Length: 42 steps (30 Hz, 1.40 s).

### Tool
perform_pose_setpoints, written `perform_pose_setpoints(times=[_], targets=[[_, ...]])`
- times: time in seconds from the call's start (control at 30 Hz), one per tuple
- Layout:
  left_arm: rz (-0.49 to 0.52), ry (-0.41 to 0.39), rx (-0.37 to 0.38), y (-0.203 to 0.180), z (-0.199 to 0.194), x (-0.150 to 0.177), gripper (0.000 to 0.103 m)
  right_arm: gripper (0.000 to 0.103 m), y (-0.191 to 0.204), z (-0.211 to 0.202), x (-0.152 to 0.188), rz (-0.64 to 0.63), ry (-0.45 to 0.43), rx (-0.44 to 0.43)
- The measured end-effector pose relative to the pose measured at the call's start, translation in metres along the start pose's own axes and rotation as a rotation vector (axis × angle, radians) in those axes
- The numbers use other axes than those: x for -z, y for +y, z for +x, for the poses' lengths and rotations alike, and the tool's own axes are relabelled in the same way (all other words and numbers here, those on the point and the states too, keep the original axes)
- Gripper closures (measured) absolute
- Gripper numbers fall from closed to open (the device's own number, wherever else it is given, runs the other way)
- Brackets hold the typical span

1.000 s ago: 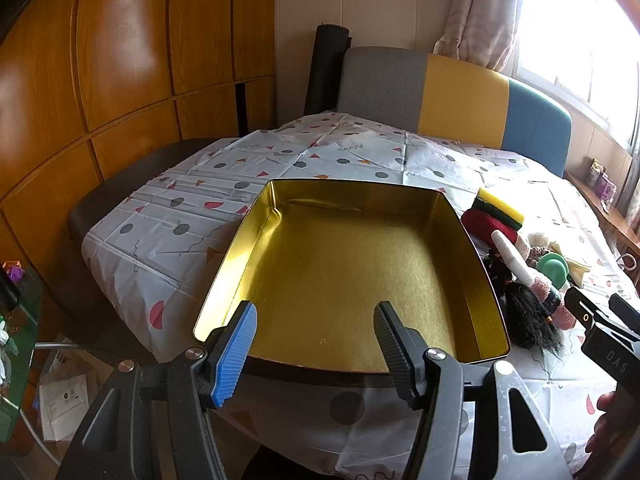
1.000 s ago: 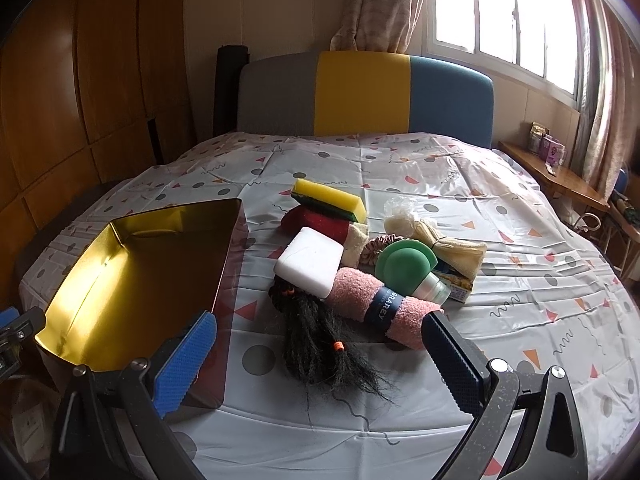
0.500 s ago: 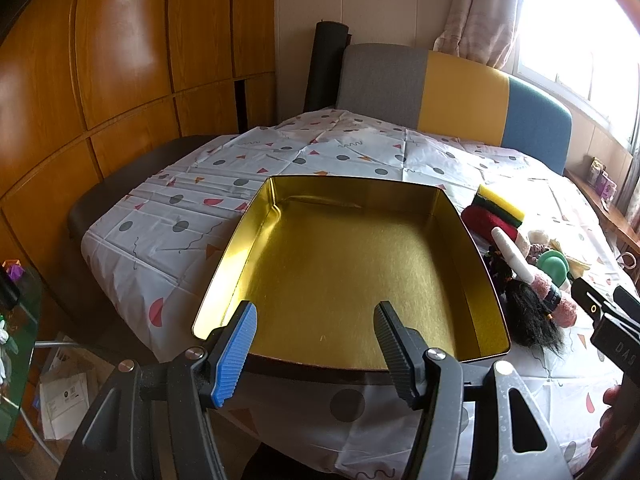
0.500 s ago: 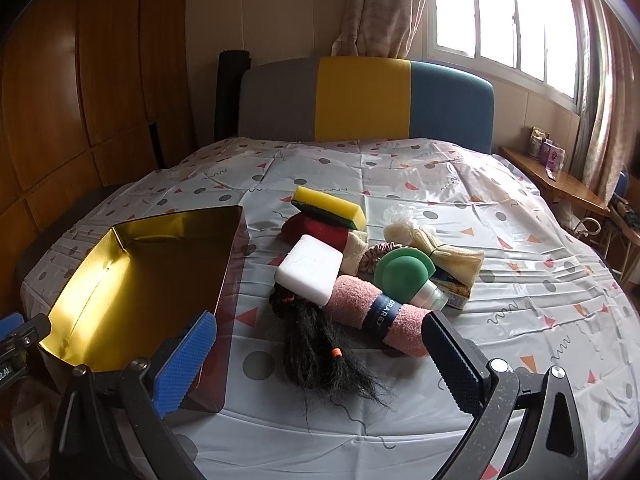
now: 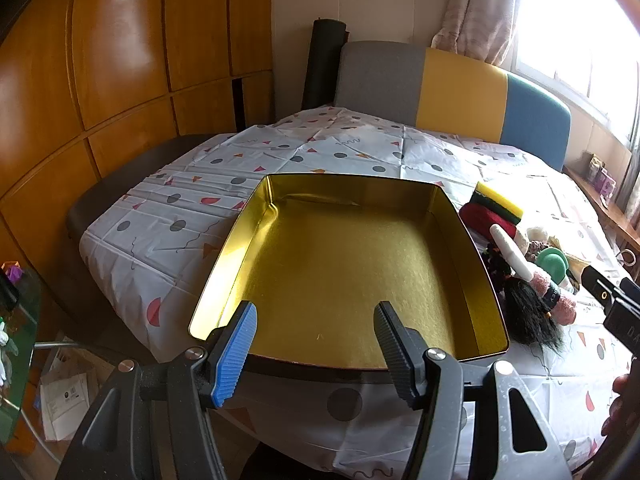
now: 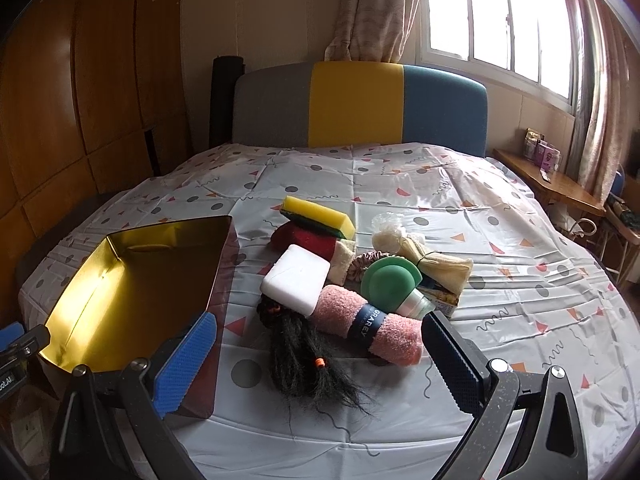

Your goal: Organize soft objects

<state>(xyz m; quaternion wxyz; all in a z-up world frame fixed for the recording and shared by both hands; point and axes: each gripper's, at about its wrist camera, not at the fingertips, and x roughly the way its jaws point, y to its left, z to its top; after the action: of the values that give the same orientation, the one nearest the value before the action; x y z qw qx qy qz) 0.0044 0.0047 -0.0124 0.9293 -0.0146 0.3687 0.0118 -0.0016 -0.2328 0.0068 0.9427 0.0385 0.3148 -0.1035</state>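
Note:
An empty gold tin tray (image 5: 488, 280) (image 6: 80, 280) sits on the patterned bed sheet near the bed's front edge. My left gripper (image 5: 316, 340) hovers open over its near rim, holding nothing. To the tray's right lies a pile of soft things: a black hair bundle (image 6: 304, 360), a pink rolled towel (image 6: 368, 324), a white sponge block (image 6: 296, 278), a yellow-green sponge (image 6: 320, 216), a red cloth (image 6: 304, 238) and a green puff (image 6: 390, 284). My right gripper (image 6: 320, 356) stands wide open just in front of the pile, with nothing between its fingers.
A loofah bundle (image 6: 432, 264) and a scrunchie (image 6: 362, 262) lie at the back of the pile. The grey, yellow and blue headboard (image 6: 360, 104) closes the far side. Wooden wardrobes (image 5: 100, 80) stand to the left, a side shelf (image 6: 552, 184) to the right.
The right wrist view has crept slightly forward toward the pile. The left gripper and the tray have kept still.

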Motion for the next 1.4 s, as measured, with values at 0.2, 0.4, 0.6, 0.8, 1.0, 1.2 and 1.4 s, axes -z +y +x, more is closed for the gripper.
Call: perform_pose_setpoints(times=[0.2,0.4,0.6,0.8,1.0,1.2,1.4], targets=[[0.007,0.008,0.005,-0.002,0.001,-0.001,0.041,0.000,-0.012,-0.003,-0.009,0.005,-0.019,0.012],[0.018,0.019,0.013,-0.006,0.003,-0.001,0.041,0.000,-0.034,-0.002,-0.019,0.017,-0.031,0.037],[0.036,0.041,0.193,-0.011,0.004,-0.006,0.032,0.000,-0.073,0.007,-0.032,0.041,-0.021,0.033],[0.100,0.073,0.368,-0.041,0.002,-0.017,0.024,0.000,-0.139,0.037,-0.038,0.125,0.043,0.029],[0.205,0.129,0.466,-0.090,0.011,-0.029,0.025,0.000,-0.197,0.056,-0.017,0.328,0.097,0.070],[0.259,0.232,0.506,-0.134,0.041,-0.045,0.027,0.000,-0.213,0.053,-0.014,0.417,0.078,0.045],[0.313,0.279,0.487,-0.179,0.075,-0.066,0.032,0.000,-0.201,0.057,-0.017,0.357,0.091,0.021]])
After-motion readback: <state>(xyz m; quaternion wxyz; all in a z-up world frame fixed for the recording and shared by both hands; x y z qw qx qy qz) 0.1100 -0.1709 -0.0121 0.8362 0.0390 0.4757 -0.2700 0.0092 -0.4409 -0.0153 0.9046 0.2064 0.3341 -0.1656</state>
